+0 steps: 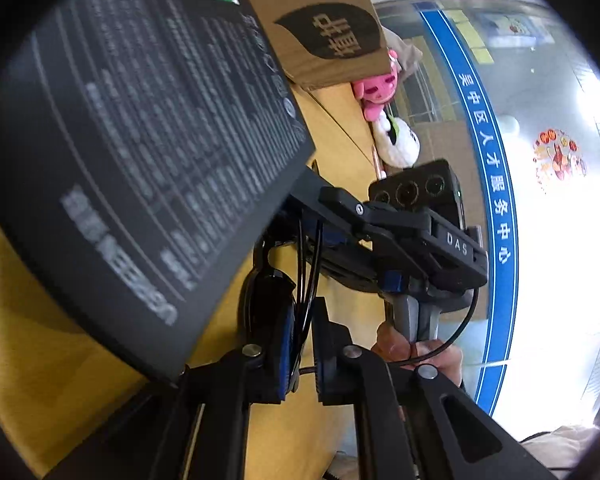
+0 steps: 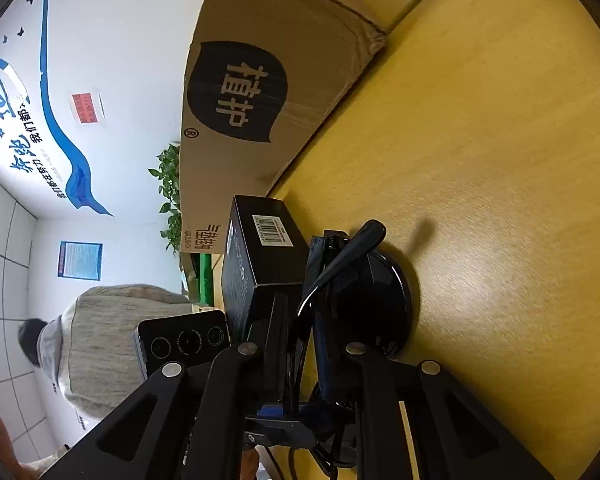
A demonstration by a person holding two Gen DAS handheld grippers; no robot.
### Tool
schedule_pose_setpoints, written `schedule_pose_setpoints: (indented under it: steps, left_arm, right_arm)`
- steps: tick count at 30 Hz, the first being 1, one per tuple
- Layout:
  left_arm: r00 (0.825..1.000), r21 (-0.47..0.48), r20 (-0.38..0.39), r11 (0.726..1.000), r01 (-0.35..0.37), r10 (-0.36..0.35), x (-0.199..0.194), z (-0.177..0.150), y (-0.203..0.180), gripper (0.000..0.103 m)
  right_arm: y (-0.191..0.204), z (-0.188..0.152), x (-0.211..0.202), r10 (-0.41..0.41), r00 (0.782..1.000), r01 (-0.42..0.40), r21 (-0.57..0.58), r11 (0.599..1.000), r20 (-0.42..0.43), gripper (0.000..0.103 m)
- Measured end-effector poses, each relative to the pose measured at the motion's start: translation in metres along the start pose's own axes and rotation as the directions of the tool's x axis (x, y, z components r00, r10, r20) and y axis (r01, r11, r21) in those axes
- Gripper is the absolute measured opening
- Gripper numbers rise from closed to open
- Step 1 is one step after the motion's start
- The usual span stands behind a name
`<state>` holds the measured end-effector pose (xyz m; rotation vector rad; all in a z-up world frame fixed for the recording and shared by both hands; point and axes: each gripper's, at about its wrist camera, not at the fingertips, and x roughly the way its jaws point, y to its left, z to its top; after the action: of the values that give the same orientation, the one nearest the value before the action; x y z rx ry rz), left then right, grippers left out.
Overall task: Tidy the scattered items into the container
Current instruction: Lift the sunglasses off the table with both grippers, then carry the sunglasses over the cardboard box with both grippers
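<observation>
Cardboard is all I can see of the carton [image 2: 300, 40], the container here. It sits on the yellow table [image 2: 500, 200] with a black leaf mark on its side. Both my views catch only its outer walls, so I cannot tell what is in it. In the left view the carton [image 1: 320, 68] rises at the far side of the table [image 1: 340, 120]. A pink soft toy [image 1: 378, 88] and a white soft toy [image 1: 396, 144] lie just beside it at the table's edge, outside it. Closer in, a pair of dark sunglasses [image 2: 372, 304] has one lens against the tabletop and one arm sticking up. My right gripper [image 2: 302, 344] has its jaws drawn narrow with a thin arm of the glasses between them. From the left view that right gripper [image 1: 304, 216], gripped by a hand [image 1: 412, 350], looks clamped on those thin arms. My left gripper [image 1: 302, 364] is also nearly closed. The same thin arms run through its gap and the sunglasses [image 1: 270, 292] lens sits just behind one finger, but I cannot tell whether its pads press on them. A black box [image 1: 140, 140] with fine white print fills the space beside my left fingers. In the right view the black box [image 2: 260, 264] shows a barcode label and stands right against the glasses, on the side away from the table. What bears it I cannot make out. Both sunglasses and black box are well short of the carton.
</observation>
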<state>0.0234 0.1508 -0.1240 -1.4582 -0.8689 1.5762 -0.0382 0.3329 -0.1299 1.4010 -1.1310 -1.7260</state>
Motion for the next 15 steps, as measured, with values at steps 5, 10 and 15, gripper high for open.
schedule_pose_setpoints:
  steps: [5, 10, 15]
  left_arm:
    - [1.0, 0.0, 0.017, 1.0, -0.017, 0.017, 0.0, 0.002, -0.002, 0.011]
    - [0.998, 0.061, 0.026, 0.996, -0.062, 0.06, -0.004, -0.004, -0.011, 0.008]
    - [0.997, 0.102, 0.053, 0.993, -0.066, 0.061, -0.02, -0.008, -0.029, 0.008]
  right_arm:
    - [0.002, -0.001, 0.004, -0.006, 1.0, 0.007, -0.015, 1.0, 0.012, 0.011]
    - [0.005, -0.001, 0.004, -0.021, 1.0, 0.021, -0.031, 0.999, 0.022, 0.011]
    - [0.023, -0.003, 0.001, 0.002, 0.999, 0.0, -0.065, 0.998, 0.035, 0.012]
